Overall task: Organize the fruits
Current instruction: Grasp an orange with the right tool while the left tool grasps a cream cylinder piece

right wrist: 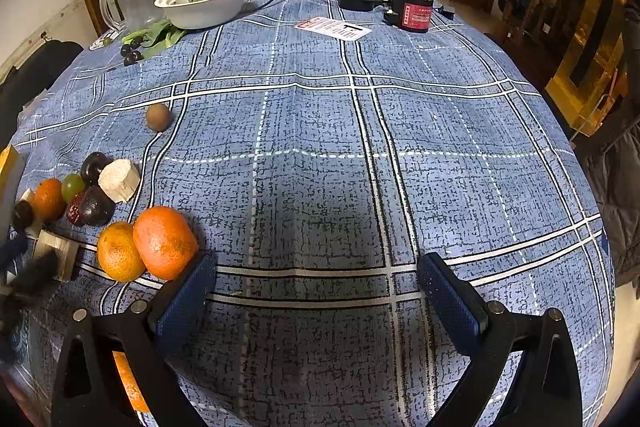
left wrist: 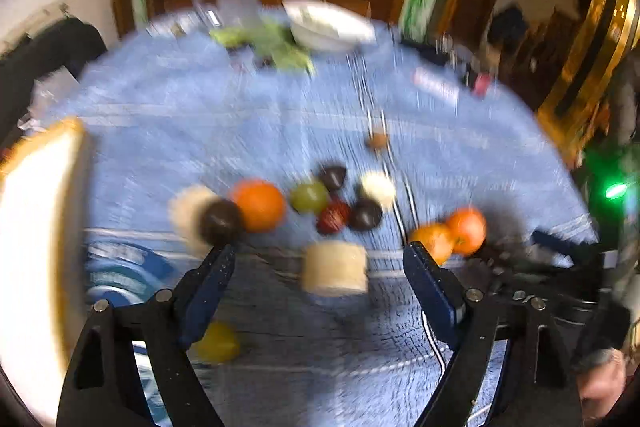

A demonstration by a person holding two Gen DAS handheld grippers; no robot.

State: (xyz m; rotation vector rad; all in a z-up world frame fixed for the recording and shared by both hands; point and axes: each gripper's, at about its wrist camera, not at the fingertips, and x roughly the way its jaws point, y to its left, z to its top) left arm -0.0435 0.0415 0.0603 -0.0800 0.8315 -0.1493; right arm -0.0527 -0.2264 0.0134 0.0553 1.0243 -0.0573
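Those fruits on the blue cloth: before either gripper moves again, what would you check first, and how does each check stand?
1. Left gripper open, nothing pressed between its pads: ok.
2. Right gripper open and empty: ok.
3. Left wrist view sharp enough to aim: not ok, blurred.
4. Two oranges lie beside the right gripper's left finger, unobstructed: ok.
5. Pale cut piece lined up between the left jaws: cannot tell.
6. White bowl meant for the fruit: cannot tell.

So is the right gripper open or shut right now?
Open. The right gripper has its blue pads wide apart over bare tablecloth, gripping nothing.
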